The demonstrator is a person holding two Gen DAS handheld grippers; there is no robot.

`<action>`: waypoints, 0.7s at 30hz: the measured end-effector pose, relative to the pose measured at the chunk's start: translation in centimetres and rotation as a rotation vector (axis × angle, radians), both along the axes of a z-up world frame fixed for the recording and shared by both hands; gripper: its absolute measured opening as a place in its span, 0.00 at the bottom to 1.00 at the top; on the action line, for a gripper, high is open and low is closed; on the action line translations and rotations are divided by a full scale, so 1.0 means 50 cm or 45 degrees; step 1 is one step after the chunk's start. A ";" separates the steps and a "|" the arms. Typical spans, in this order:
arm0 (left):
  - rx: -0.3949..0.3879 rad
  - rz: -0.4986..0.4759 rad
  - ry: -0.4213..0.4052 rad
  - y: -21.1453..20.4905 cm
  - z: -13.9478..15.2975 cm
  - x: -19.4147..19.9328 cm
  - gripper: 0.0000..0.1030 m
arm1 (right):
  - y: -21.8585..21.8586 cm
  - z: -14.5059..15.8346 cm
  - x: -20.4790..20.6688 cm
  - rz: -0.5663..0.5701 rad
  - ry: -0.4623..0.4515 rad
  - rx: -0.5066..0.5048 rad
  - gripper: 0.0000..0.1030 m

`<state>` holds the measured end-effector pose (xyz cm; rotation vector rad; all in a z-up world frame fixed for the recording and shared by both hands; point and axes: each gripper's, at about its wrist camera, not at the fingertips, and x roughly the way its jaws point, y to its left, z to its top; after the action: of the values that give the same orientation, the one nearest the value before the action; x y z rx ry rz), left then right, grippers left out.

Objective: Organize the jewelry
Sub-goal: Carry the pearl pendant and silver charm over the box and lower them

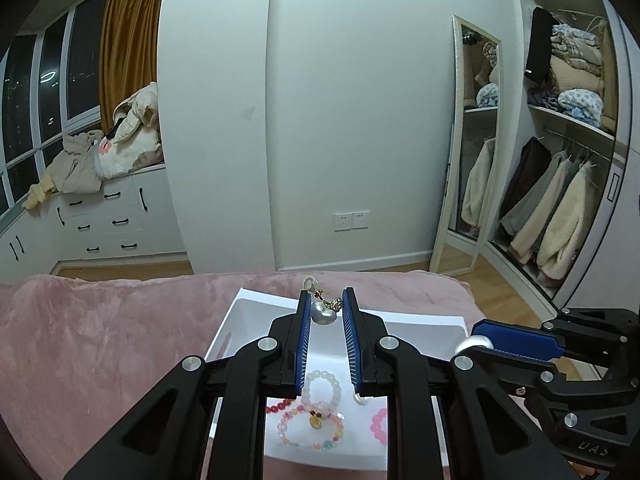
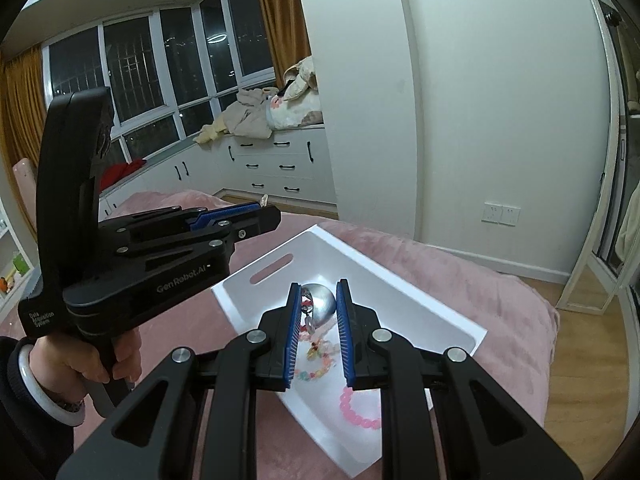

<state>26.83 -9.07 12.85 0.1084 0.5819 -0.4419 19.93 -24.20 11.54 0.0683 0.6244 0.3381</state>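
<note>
Jewelry sorting is mid-lift: each claw has closed on 1 piece and holds it above the white tray (image 1: 420, 330) that sits on the pink bed (image 1: 100, 320). The left claw (image 1: 327, 305) is nearly shut, pinching a pearl heart pendant (image 1: 323, 314) with gold fittings at its tips. The right claw (image 2: 318, 298), also nearly shut, grips a large silvery pearl piece (image 2: 320, 302) with small links hanging below it. Beaded bracelets (image 1: 310, 428) and a pink bracelet (image 2: 358, 410) lie loose in the tray. Next, I judge, each piece needs carrying to its own spot; no destination shows, so a gentle, steady hold matters.
</note>
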 end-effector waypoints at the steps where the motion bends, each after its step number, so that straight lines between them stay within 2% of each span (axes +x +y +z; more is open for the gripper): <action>1: 0.005 0.006 0.005 -0.003 0.000 0.008 0.20 | -0.001 0.000 0.009 -0.006 0.004 0.002 0.17; 5: 0.015 0.018 0.045 -0.015 -0.006 0.043 0.20 | 0.001 -0.005 0.034 -0.021 0.023 -0.025 0.17; 10: 0.098 0.014 0.073 -0.037 -0.029 0.073 0.20 | 0.000 -0.022 0.065 -0.028 0.061 -0.098 0.17; 15: 0.149 0.036 0.169 -0.043 -0.083 0.106 0.20 | -0.009 -0.054 0.096 -0.050 0.134 -0.139 0.17; 21: 0.175 0.058 0.278 -0.039 -0.148 0.138 0.20 | -0.019 -0.107 0.126 -0.081 0.287 -0.172 0.17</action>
<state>33.76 -11.01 5.46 0.1794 0.8285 -0.3712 26.24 -25.15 6.20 -0.0033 0.8649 0.2270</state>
